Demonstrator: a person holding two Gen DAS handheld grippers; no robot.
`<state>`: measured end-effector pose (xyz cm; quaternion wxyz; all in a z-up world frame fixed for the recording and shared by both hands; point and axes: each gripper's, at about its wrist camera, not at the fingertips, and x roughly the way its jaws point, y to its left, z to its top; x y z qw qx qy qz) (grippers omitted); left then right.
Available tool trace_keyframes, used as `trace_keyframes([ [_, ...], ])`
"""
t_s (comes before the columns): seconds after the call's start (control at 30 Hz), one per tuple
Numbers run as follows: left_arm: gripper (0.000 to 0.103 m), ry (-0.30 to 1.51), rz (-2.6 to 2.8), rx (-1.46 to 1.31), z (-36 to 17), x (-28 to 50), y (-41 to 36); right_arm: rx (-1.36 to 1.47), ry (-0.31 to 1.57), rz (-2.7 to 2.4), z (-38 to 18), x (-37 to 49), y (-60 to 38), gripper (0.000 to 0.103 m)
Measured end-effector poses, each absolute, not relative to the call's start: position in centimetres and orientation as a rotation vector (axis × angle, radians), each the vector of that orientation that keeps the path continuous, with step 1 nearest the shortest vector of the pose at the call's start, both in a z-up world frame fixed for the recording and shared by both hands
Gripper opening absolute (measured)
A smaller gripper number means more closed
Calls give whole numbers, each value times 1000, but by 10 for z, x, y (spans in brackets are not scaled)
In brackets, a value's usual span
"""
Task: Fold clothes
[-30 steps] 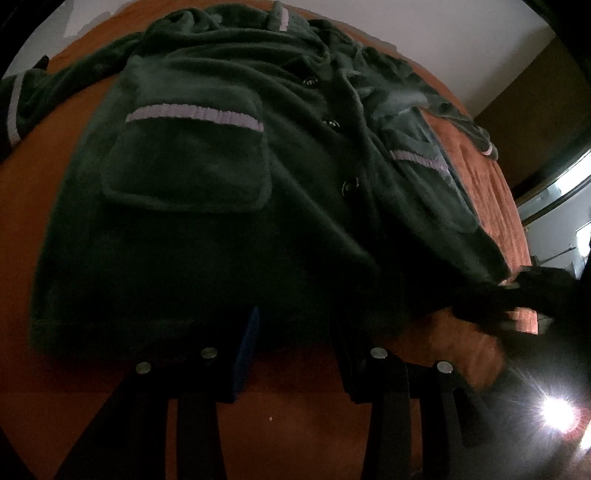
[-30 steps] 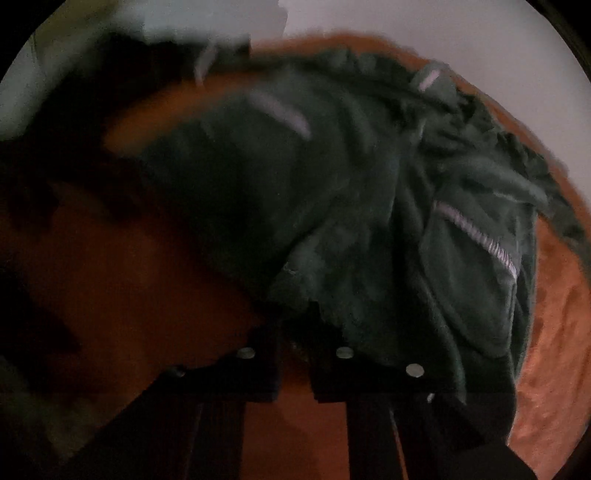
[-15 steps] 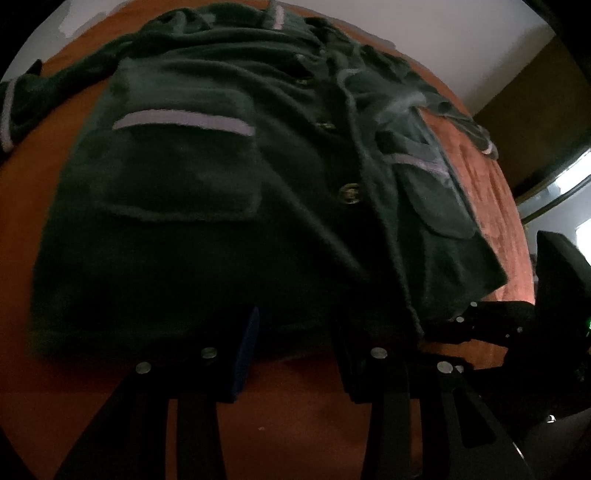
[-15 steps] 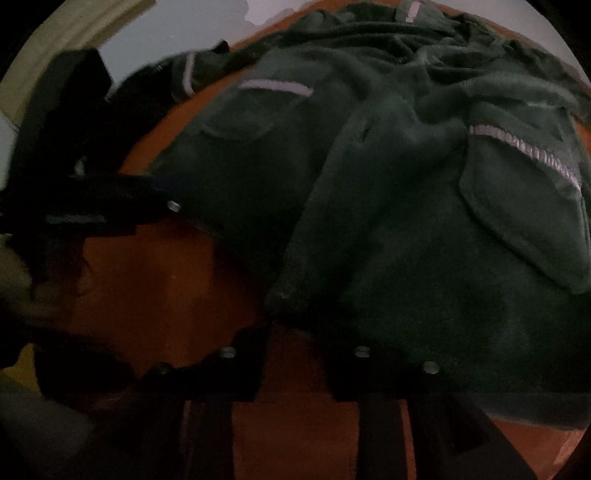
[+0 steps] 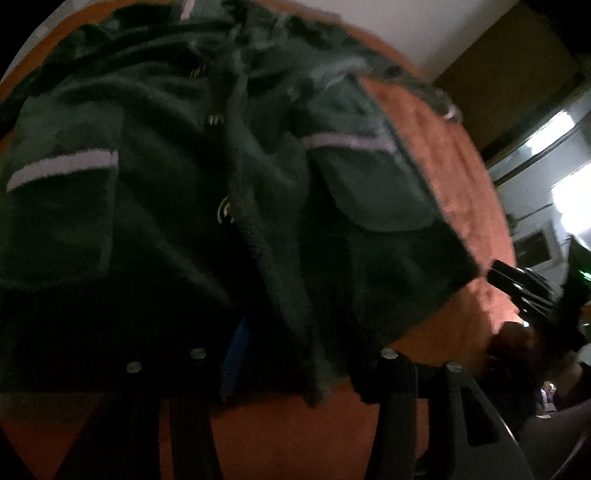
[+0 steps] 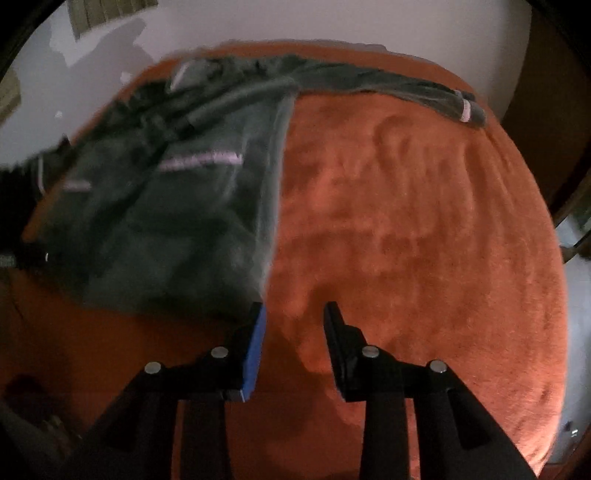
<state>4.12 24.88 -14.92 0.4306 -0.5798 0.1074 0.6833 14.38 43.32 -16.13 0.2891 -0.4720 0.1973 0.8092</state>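
Note:
A dark green fleece jacket point(image 5: 184, 221) with pale-striped pockets and a row of buttons lies flat on the orange bedspread point(image 6: 406, 221). My left gripper point(image 5: 299, 343) is at the hem below the button strip. Its jaws are closing, with the hem's edge between the fingers and the blue pad point(image 5: 234, 354) still showing. My right gripper point(image 6: 295, 310) hovers over bare bedspread just right of the jacket point(image 6: 166, 221); its jaws are opening with nothing between them. It also shows as a black shape, the right gripper point(image 5: 496, 271), beside the jacket's corner. One sleeve point(image 6: 406, 88) stretches out to the right.
Open orange bedspread fills the right half of the right wrist view. A white wall point(image 6: 295, 22) runs behind the bed. A brown panel point(image 5: 498, 74) and a bright lit area point(image 5: 554, 166) stand off the bed's right side.
My right gripper let go of the jacket's hem, opened, and swung right onto bare bedspread. My left gripper moved in over the hem near the buttons.

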Motion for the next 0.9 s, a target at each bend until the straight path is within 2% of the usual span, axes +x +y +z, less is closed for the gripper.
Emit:
trace_keyframes([
  [0.03,19,263,1712,-1467,-153,39,250,-1277,550,2172,-163,144,430,31],
  [0.1,17,210,1717,-1487,-156,33,247,-1299,557,2198,-162,139,423,31],
  [0.33,15,189,1727,-1484,-157,30,248,-1390,263,2120,-180,103,415,29],
  [0.37,15,183,1731,-1482,-156,30,248,-1396,282,2098,-184,105,420,11],
  [0.4,15,178,1735,-1480,-156,29,248,-1365,344,2089,-182,113,425,6],
  [0.53,15,168,1730,-1468,-162,30,247,-1162,568,2087,-164,159,427,6],
  [0.67,15,187,1741,-1460,-164,27,247,-1299,742,1994,-196,176,423,4],
  [0.77,15,189,1731,-1460,-163,24,245,-1301,864,1975,-193,182,439,5],
  [0.83,15,184,1725,-1458,-163,24,243,-1197,910,2012,-167,188,459,8],
  [0.87,15,182,1723,-1458,-163,23,243,-1151,911,2043,-154,187,468,16],
  [0.9,15,177,1725,-1458,-164,25,246,-1105,911,2074,-141,186,477,27],
])
